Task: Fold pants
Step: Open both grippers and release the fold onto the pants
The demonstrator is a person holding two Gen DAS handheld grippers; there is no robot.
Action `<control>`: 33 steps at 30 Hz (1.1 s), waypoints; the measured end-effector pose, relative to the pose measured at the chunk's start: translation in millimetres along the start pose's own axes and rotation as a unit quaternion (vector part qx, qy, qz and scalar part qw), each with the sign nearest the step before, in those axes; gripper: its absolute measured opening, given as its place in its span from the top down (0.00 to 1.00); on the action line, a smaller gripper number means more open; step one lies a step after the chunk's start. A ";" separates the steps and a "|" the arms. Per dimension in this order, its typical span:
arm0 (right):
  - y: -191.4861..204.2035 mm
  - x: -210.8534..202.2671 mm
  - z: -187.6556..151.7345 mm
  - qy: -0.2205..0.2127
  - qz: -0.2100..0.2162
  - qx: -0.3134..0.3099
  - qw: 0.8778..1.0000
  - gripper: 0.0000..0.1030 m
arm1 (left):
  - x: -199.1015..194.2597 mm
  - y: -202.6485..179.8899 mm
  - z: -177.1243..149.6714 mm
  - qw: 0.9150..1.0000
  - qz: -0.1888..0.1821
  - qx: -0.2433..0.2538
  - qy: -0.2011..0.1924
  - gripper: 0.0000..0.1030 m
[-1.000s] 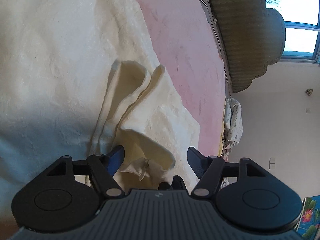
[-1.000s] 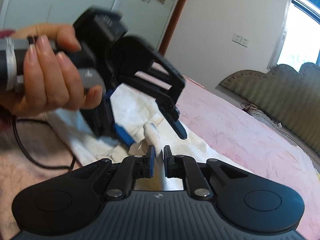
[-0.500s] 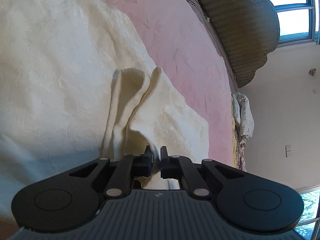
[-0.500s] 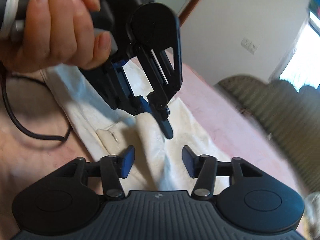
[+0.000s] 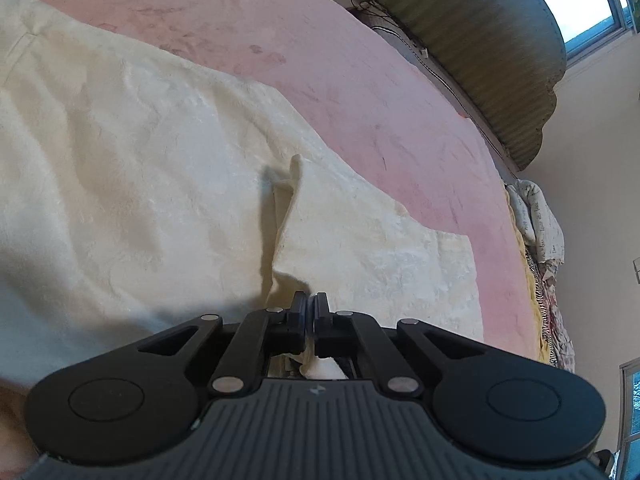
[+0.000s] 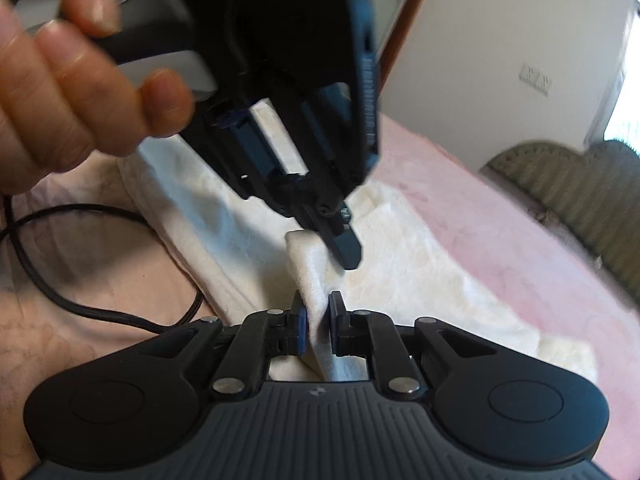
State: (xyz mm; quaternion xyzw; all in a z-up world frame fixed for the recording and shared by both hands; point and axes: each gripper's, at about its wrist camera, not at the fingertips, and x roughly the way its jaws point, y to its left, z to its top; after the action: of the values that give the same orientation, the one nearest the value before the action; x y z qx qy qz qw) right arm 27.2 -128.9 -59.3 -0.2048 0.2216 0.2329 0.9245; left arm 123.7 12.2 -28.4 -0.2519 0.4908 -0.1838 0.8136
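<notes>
Your left gripper (image 5: 310,312) has its jaws pressed together on a ridge of the pants (image 5: 160,168); a bunch of cream cloth shows behind the fingers (image 5: 298,316), inside the linkage. From the pinch a raised crease runs away across the fabric and ends in a small upright peak. The pants lie spread on the bed (image 5: 360,80), over its pink cover, with one straight edge running toward the far right corner. A ribbed olive headboard (image 5: 500,52) borders the bed on the far side, and a window (image 5: 580,12) stands above it.

Your right gripper (image 6: 318,320) has its jaws pinching a vertical fold of the pants (image 6: 312,276), the cloth passing between the two fingers (image 6: 298,320). In this view your left gripper (image 6: 344,248) points down from the upper left, its tips touching the same raised fold just beyond the right jaws. Your left hand (image 6: 72,80) wraps its handle. A black cable (image 6: 92,308) loops over the cover on the left, beside the edge of the pants.
</notes>
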 end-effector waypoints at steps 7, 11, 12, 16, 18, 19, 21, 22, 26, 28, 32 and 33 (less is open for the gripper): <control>-29.3 -33.8 4.4 0.000 0.061 0.045 0.997 0.45 | 8.1 2.8 3.7 0.999 0.026 0.022 0.008 0.91; -65.1 -60.4 3.3 -0.047 0.112 0.118 0.986 0.43 | 11.6 8.4 1.8 0.999 0.030 0.013 0.015 0.91; -76.6 -60.3 0.0 -0.058 0.107 0.153 0.981 0.42 | 9.2 8.1 2.3 0.999 0.032 0.014 0.012 0.91; -97.8 -28.3 -18.7 -0.014 0.063 0.253 0.965 0.42 | -8.1 -8.5 10.8 0.997 0.055 0.047 -0.035 0.91; -91.7 -9.4 -26.7 0.032 0.055 0.256 0.965 0.42 | -9.7 -24.5 17.3 0.995 0.046 0.078 -0.044 0.90; -86.0 -8.0 -26.9 0.033 0.045 0.245 0.968 0.42 | -7.2 -33.2 20.0 0.994 0.039 0.095 -0.046 0.89; -80.4 -14.0 -19.2 0.018 0.032 0.232 0.972 0.42 | 4.8 -48.3 25.6 0.991 0.036 0.119 -0.043 0.82; -78.0 -17.7 -15.8 0.008 0.033 0.232 0.972 0.42 | 13.7 -52.2 29.1 0.991 0.040 0.120 -0.041 0.77; -66.5 -12.0 -9.0 0.018 0.037 0.217 0.975 0.41 | 53.6 -48.6 38.9 0.991 0.078 0.108 -0.025 0.73; -68.6 -6.6 -12.4 0.023 0.029 0.222 0.974 0.37 | 55.0 -41.3 38.3 0.992 0.076 0.092 -0.027 0.73; -70.0 -21.4 -6.7 0.000 0.015 0.223 0.975 0.37 | 23.1 -47.9 25.6 0.986 0.081 0.132 -0.059 0.50; -69.5 -21.4 -5.6 -0.004 0.018 0.217 0.976 0.37 | 16.2 -48.3 22.4 0.983 0.089 0.142 -0.073 0.43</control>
State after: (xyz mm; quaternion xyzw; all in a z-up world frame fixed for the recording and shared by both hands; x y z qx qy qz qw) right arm 44.7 -195.0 -33.9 0.0057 0.2669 0.1964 0.9435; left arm 148.5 -30.4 -2.6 -0.1022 0.4195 -0.1598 0.8877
